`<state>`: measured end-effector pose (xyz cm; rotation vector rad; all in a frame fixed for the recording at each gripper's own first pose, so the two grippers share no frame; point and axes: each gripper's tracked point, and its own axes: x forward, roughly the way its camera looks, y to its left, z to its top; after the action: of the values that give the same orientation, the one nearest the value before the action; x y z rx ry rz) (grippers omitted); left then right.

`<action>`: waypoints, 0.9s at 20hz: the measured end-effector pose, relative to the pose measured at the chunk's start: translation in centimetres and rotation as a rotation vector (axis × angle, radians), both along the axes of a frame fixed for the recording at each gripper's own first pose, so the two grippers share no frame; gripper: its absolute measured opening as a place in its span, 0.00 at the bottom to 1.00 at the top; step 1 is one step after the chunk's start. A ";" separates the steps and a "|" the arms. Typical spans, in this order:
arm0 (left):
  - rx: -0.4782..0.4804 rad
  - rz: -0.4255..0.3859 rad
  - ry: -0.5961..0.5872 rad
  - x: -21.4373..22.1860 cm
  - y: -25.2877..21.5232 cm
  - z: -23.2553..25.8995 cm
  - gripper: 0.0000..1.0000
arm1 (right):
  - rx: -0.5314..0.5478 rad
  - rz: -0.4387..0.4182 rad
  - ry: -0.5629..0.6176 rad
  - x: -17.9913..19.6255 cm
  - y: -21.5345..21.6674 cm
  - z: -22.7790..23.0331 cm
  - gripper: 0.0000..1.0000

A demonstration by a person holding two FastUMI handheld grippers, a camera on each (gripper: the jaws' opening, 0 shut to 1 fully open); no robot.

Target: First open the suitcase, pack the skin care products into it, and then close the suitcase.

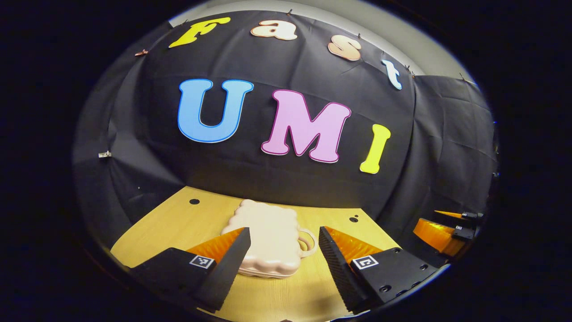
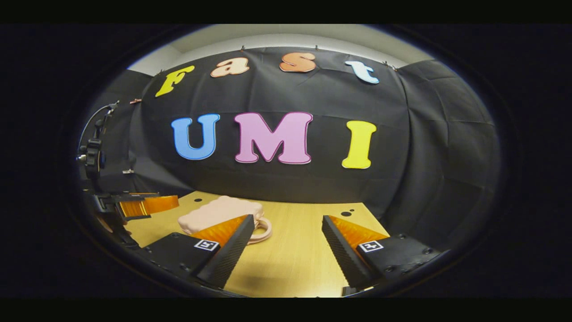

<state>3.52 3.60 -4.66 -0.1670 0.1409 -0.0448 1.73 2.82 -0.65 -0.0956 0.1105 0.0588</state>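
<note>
The little pink suitcase (image 1: 268, 241) lies flat and closed on the wooden desk (image 1: 178, 223). The left gripper (image 1: 283, 250) has its jaws spread wide, with the suitcase just ahead between them. The right gripper (image 2: 286, 239) has its jaws spread wide too, holding nothing. The suitcase sits ahead of its left jaw.

A closed pink suitcase (image 2: 219, 213) lies flat on the wooden tabletop (image 2: 295, 255), its looped handle (image 2: 261, 230) facing the near edge. The right hand-held gripper (image 2: 283, 248) hangs above the tabletop with fingers spread wide, nothing between them. At far left, the left hand-held gripper (image 2: 143, 205) hovers beside the suitcase.
</note>
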 end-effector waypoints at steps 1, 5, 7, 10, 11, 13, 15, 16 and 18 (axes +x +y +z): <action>-0.001 -0.005 0.006 0.0 0.1 -0.4 0.96 | -0.003 -0.003 0.000 0.1 0.1 -0.2 0.96; 0.004 -0.040 0.018 0.4 -0.6 -1.0 0.96 | 0.002 0.001 0.029 0.1 1.1 -1.5 0.97; 0.030 -0.061 0.002 0.6 -0.9 -0.5 0.96 | 0.005 -0.002 0.038 0.2 1.4 -1.9 0.97; 0.106 -0.083 -0.034 0.5 -0.8 0.3 0.97 | 0.010 -0.024 0.032 0.2 1.1 -1.9 0.97; 0.133 -0.087 -0.050 0.5 -0.8 0.6 0.96 | 0.014 -0.032 0.034 0.1 1.0 -2.1 0.97; 0.178 -0.093 -0.068 0.4 -0.9 0.7 0.96 | 0.028 -0.046 0.042 0.1 0.9 -2.5 0.97; 0.215 -0.103 -0.059 0.2 -1.3 0.1 0.96 | 0.044 -0.055 0.054 0.0 1.0 -2.9 0.96; 0.223 -0.111 -0.063 0.2 -1.6 0.1 0.96 | 0.037 -0.058 0.055 -0.2 1.0 -2.9 0.97; 0.237 -0.124 -0.065 0.1 -1.9 -0.1 0.96 | 0.021 -0.058 0.069 -0.4 0.8 -3.4 0.96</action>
<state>3.67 1.69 -4.79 0.0802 0.0902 -0.1563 1.33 3.66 -4.04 -0.0691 0.1809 0.0052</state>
